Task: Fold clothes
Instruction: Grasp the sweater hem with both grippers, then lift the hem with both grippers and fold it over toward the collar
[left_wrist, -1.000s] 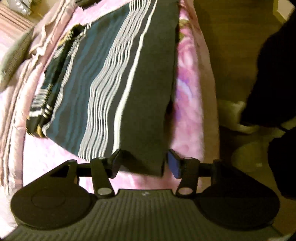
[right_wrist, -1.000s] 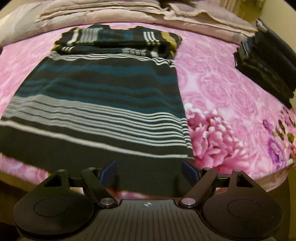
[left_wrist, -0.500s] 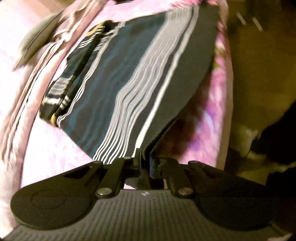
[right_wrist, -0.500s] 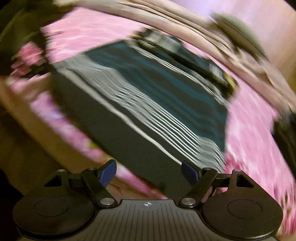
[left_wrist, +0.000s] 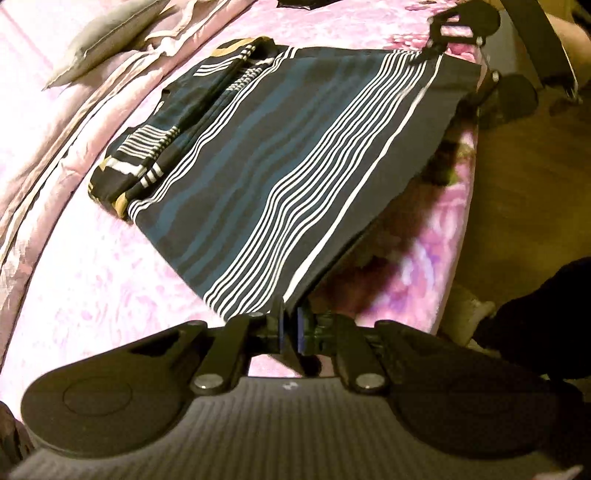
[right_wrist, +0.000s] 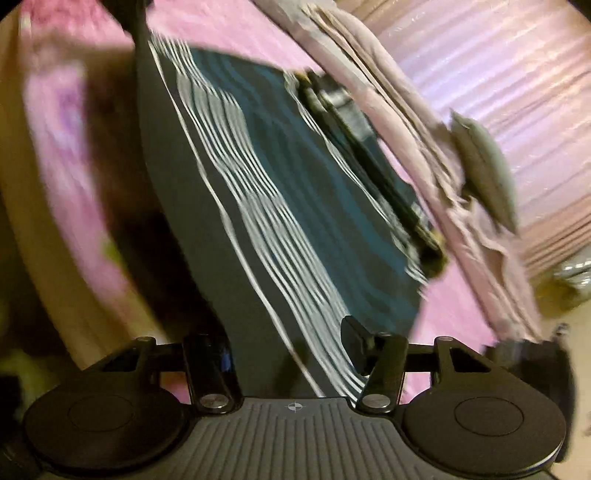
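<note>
A dark shirt (left_wrist: 280, 162) with teal bands and thin white stripes lies flat on the pink floral bedspread (left_wrist: 96, 288), its sleeves folded in at the far end. My left gripper (left_wrist: 290, 328) is shut on the near hem corner, which is raised off the bed. In the blurred right wrist view, the other hem corner of the shirt (right_wrist: 280, 229) runs between the fingers of my right gripper (right_wrist: 290, 350). Its jaws are closing but the pads stand apart from the cloth. In the left wrist view the right gripper (left_wrist: 465, 62) shows at that far corner.
A folded pale pink quilt (left_wrist: 48, 122) and a grey pillow (left_wrist: 107, 33) lie along the bed's far side. The bed edge drops to a wooden floor (left_wrist: 524, 177) right beside the hem. A person's dark clothing (left_wrist: 539, 295) stands at the right.
My left gripper shut on the hem corner and lifted it. My right gripper rolled over, dropped to the other hem corner, and its jaws narrowed around the cloth.
</note>
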